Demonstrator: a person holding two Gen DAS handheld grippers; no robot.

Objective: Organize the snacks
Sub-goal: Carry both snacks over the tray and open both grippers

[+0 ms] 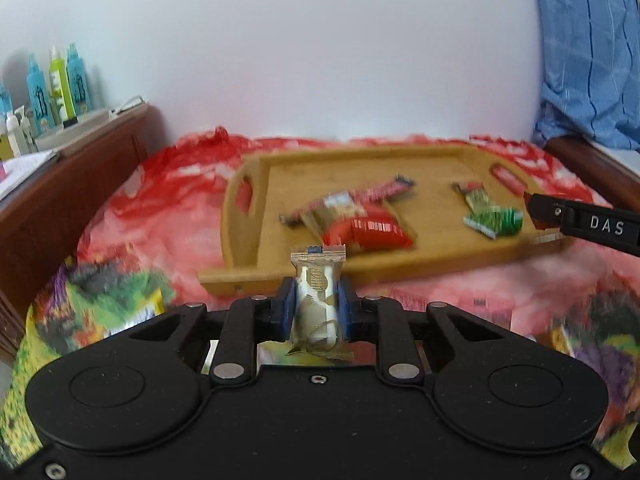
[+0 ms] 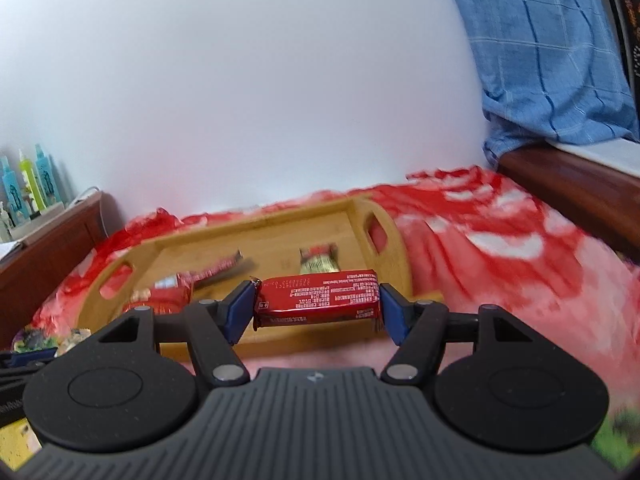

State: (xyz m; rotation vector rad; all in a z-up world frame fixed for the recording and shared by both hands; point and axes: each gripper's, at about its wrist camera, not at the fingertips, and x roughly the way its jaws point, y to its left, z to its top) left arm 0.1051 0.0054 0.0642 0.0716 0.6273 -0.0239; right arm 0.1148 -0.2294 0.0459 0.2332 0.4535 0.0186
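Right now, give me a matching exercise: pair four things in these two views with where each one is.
Things:
1. gold-and-white wrapped snack
2. long red wrapped bar
3. green snack packet
4. blue and green bottles

Places:
A. on the wooden tray
B. in the left gripper jaws
C. on the shelf by the wall
D. in the right gripper jaws

Pairs: 1-B, 2-D, 3-A, 4-C

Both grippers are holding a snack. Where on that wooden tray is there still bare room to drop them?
The wooden tray is bare along its far edge, in the middle strip between the red snack pile and the green packet, and at the near right corner. The left-centre, where the red wrappers overlap, is crowded.
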